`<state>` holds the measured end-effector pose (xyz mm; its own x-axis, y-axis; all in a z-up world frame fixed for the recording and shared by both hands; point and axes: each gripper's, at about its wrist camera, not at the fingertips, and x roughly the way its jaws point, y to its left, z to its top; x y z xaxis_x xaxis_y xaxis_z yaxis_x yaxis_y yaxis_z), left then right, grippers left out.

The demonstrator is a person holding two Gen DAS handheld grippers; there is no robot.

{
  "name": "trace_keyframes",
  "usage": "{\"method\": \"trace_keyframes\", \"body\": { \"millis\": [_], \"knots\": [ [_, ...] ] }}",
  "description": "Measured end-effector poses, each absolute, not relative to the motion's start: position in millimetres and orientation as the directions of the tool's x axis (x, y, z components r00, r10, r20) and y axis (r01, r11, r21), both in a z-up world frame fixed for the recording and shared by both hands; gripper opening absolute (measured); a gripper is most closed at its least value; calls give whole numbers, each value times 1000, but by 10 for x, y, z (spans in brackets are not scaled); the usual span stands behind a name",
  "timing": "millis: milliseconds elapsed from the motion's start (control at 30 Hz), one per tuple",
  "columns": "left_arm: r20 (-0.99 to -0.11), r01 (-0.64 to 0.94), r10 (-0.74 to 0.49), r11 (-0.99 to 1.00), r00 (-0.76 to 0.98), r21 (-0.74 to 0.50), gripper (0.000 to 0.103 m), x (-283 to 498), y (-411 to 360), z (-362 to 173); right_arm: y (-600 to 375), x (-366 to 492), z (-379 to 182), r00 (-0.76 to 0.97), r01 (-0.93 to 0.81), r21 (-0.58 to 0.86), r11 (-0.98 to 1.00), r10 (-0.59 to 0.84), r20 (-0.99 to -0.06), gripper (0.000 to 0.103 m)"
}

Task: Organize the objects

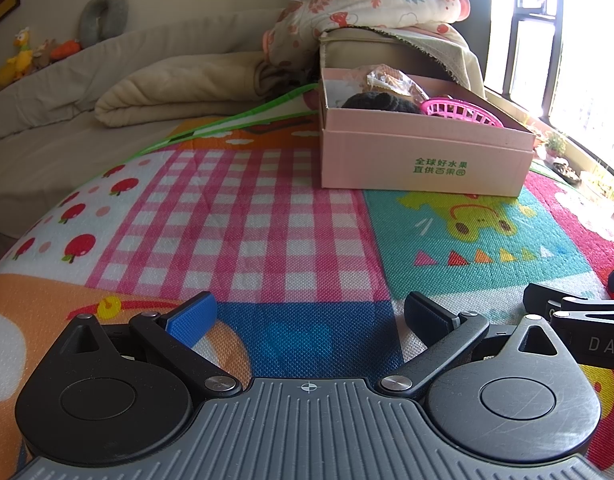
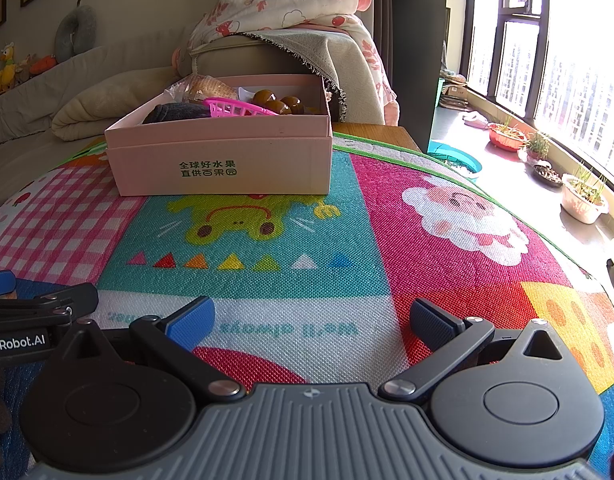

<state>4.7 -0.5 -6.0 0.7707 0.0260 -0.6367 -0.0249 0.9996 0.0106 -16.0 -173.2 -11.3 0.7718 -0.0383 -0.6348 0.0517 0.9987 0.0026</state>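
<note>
A pink cardboard box (image 1: pixel 423 160) (image 2: pixel 223 164) with green print stands on the colourful play mat (image 1: pixel 243 216) (image 2: pixel 439 264), far ahead of both grippers. Inside it lie a pink plastic basket (image 1: pixel 459 112) (image 2: pixel 237 107), a dark knitted item (image 1: pixel 379 102) (image 2: pixel 175 112), a clear wrapped packet (image 1: pixel 391 80) (image 2: pixel 207 86) and brown glossy balls (image 2: pixel 279 103). My left gripper (image 1: pixel 309 318) is open and holds nothing, low over the mat. My right gripper (image 2: pixel 311 320) is likewise open and holds nothing. Each gripper's side shows at the edge of the other's view.
Behind the box stand a beige cushioned seat (image 2: pixel 243 58) draped with a floral blanket (image 2: pixel 291 4) and a folded cream quilt (image 1: pixel 179 88). Plush toys (image 1: pixel 21 58) sit on a ledge at far left. Potted plants (image 2: pixel 583 196) line the window sill at right, past the mat's edge.
</note>
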Motion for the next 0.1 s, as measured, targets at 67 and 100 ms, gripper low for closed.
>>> {"method": "trace_keyframes", "body": {
  "millis": [67, 100],
  "knots": [
    [-637, -25, 29, 1000, 771, 14, 103, 46, -7, -61, -1732, -160, -113, 772, 52, 3, 999, -38, -635, 103],
    [-637, -25, 29, 1000, 771, 14, 103, 45, -5, -63, -1732, -160, -113, 772, 52, 3, 999, -38, -635, 103]
  ]
}}
